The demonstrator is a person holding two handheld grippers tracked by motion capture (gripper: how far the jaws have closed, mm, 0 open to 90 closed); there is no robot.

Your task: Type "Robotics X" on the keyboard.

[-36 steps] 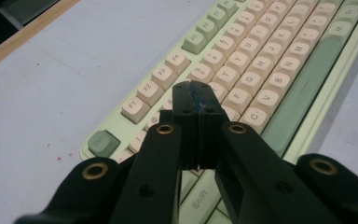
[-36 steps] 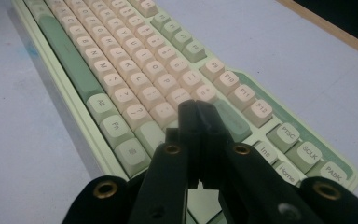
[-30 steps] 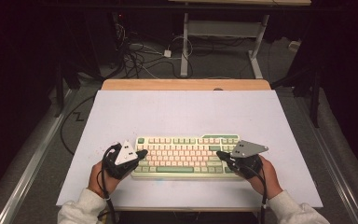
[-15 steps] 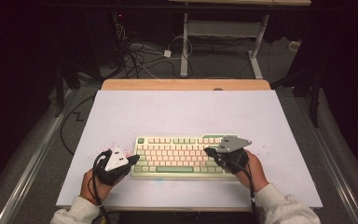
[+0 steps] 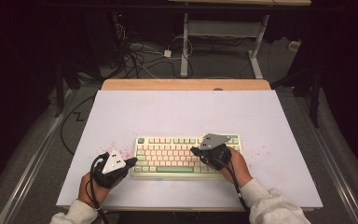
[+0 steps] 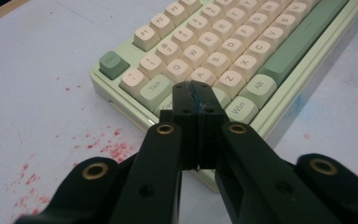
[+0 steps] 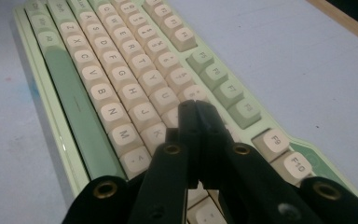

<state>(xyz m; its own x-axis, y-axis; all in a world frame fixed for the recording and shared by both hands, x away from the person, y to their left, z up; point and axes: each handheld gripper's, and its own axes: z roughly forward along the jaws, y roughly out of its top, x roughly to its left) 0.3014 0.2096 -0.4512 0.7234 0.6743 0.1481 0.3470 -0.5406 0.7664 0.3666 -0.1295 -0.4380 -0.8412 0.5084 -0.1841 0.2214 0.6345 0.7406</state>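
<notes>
**Both closed grippers settle at the keyboard's ends, poised to tap keys**

Since the earlier high-view pictures the right gripper (image 5: 196, 151) has slid inward from the keyboard's right end to sit over the keys right of centre, while the left gripper (image 5: 131, 161) has drawn back and down off the left edge of the board.

Both tools have their black jaws pressed together with nothing between them. In the left gripper view the joined tips (image 6: 196, 95) hover at the keyboard's near-left corner, over the row with Tab and Win; I cannot tell whether they touch a keycap. In the right gripper view the joined tips (image 7: 196, 112) lie low over the cream keys near J, K and U. Closed jaws make a single blunt point, which I judge suits pressing one key at a time rather than gripping.

The cream-and-sage-green mechanical keyboard (image 5: 168, 156) lies flat on the pale lilac table mat (image 5: 182, 112), toward 6 o'clock of the mat, its long green space bar (image 7: 72, 116) facing the person. Red specks (image 5: 116, 148) stain the mat at the keyboard's 9 o'clock. A strip of wooden table edge (image 5: 186, 84) shows at 12 o'clock beyond the mat.

The person's grey-sleeved forearms enter from 6 o'clock, one to each end, as for typing.
</notes>
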